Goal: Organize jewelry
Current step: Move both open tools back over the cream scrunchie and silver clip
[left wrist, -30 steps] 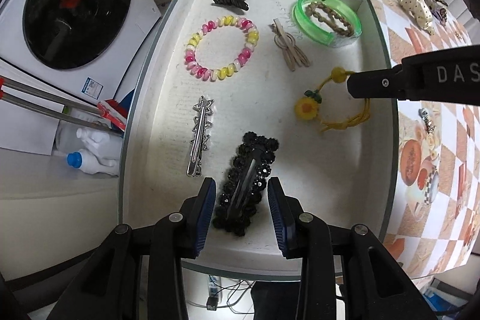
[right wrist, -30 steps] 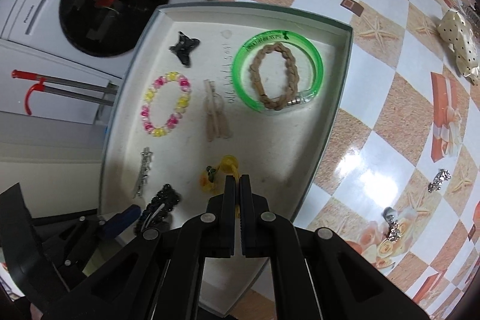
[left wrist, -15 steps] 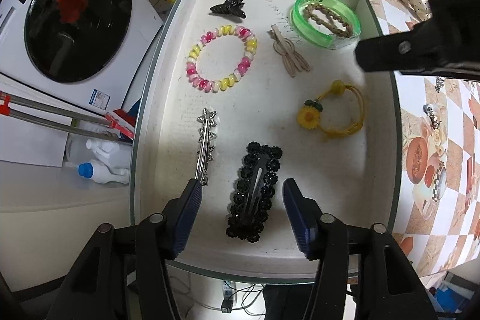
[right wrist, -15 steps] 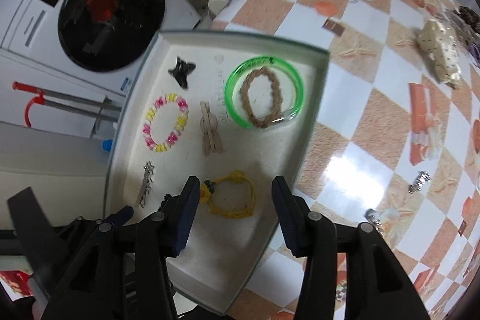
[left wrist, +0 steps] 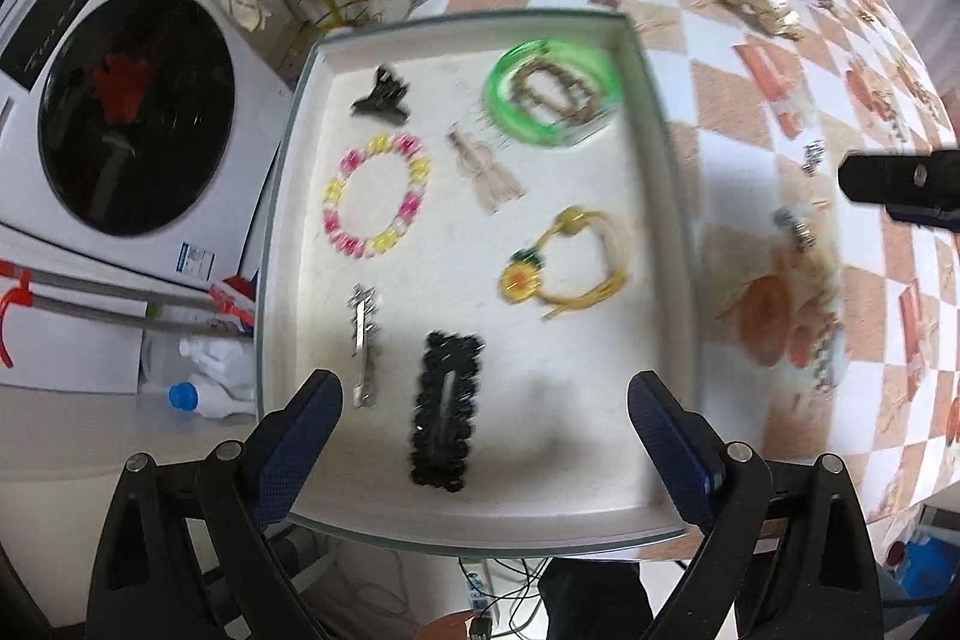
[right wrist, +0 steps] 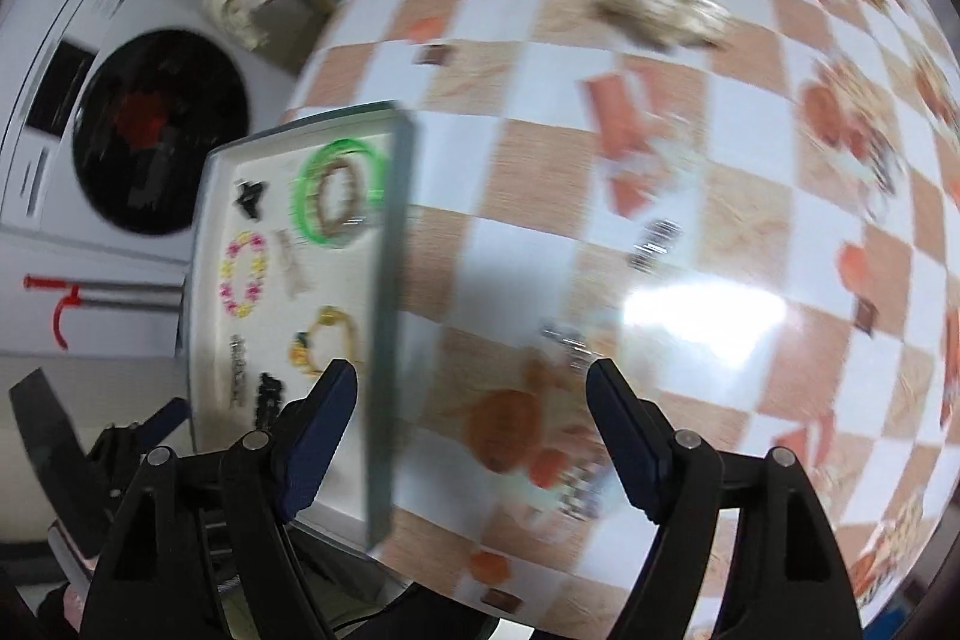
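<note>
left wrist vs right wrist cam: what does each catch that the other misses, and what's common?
Left wrist only: the blue-capped bottle on the floor beside the tray, and the left gripper, jaws opening, over the black hair clip without touching it.

Right wrist only: the glare patch on the tablecloth, and the right gripper, jaws opening with nothing between them, straddling the tray's right rim.

Both: the tray, the green bangle, the pink-and-yellow bracelet, the yellow cord bracelet and the washing machine.
</note>
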The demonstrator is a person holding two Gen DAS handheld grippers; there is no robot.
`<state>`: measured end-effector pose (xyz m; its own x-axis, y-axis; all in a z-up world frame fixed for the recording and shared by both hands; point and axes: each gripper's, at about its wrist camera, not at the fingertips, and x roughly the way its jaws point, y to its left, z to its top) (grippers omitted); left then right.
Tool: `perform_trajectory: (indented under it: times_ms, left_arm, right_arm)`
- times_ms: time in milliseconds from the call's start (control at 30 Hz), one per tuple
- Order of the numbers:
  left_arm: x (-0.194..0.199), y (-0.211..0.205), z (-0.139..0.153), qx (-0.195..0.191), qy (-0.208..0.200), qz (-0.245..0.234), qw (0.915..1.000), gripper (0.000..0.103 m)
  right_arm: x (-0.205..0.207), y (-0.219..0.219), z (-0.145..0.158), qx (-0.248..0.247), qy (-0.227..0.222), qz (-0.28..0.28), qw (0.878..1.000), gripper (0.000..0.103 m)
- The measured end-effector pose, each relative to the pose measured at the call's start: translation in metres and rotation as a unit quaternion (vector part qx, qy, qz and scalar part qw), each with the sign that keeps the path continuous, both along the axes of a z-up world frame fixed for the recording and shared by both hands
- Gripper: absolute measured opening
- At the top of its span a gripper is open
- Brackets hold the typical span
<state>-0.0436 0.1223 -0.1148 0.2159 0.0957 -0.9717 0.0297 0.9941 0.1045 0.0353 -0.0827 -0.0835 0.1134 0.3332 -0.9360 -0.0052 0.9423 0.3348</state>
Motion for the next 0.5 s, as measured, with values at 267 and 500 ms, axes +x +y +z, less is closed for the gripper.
perform_trajectory:
  times_ms: [267, 500]
  left_arm:
    - [0.021, -0.062, 0.027, -0.007, -0.011, -0.007, 0.9999, 0.099]
    - [0.037, -0.118, 0.030, -0.016, 0.004, -0.006, 0.9998, 0.099]
  right_arm:
    - [0.001, -0.078, -0.008, 0.006, 0.017, -0.040, 0.999, 0.092]
    - [0.017, -0.138, -0.010, 0.000, 0.034, -0.046, 0.998, 0.092]
